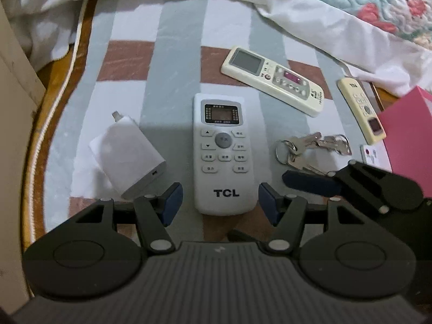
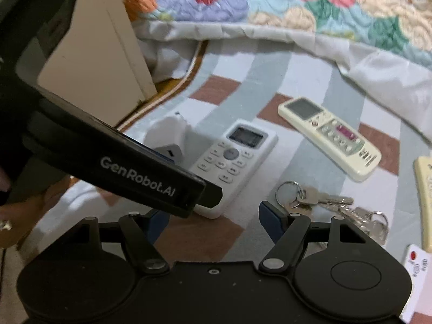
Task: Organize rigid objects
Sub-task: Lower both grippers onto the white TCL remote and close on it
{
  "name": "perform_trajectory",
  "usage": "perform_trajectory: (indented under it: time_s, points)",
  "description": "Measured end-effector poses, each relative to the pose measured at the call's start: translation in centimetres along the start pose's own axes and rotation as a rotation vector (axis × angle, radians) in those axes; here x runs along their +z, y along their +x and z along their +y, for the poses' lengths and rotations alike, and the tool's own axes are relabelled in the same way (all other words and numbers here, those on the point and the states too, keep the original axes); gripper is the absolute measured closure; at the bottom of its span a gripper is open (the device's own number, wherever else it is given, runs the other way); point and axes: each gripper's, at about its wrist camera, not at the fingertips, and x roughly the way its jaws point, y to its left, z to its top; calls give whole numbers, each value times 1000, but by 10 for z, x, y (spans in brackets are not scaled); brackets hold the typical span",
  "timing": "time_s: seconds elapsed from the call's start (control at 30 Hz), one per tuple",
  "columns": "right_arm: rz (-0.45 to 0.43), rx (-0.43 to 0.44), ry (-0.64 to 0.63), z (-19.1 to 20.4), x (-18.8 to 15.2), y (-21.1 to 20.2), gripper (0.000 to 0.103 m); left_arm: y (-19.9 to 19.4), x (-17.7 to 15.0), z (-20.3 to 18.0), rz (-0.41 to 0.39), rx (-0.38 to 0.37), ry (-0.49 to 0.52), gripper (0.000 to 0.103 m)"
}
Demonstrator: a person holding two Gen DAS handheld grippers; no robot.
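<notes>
A white TCL remote [image 1: 222, 151] lies on the checked bedsheet, its near end between my left gripper's [image 1: 220, 202] open blue pads; nothing is gripped. It also shows in the right wrist view [image 2: 232, 159]. A white charger [image 1: 129, 156] lies left of it. A cream remote [image 1: 272, 79] lies farther back, a second cream TCL remote [image 1: 361, 110] at right. A bunch of keys [image 1: 313, 148] lies right of the white remote. My right gripper [image 2: 213, 221] is open and empty, hovering near the keys [image 2: 332, 205]; its blue finger [image 1: 310, 182] reaches into the left wrist view.
A pink box [image 1: 407, 137] stands at the right edge, with a small white remote [image 1: 374, 155] beside it. A floral quilt [image 2: 297, 2] is bunched along the back. A beige cabinet [image 2: 108, 54] and the wooden bed edge [image 1: 40, 124] are on the left.
</notes>
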Motion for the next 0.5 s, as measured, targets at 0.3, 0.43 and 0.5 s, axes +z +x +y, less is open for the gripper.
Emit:
perform_trajectory:
  time_s: [0.3, 0.43, 0.5]
  points:
    - [-35, -23, -20, 5, -4, 11, 26, 11, 5, -2, 8, 0, -44, 49]
    - [-14, 7, -33, 8, -5, 7, 25, 9, 2, -1, 69, -97, -108, 54]
    - [16, -15, -30, 8, -7, 3, 25, 8, -4, -2, 117, -157, -161, 54]
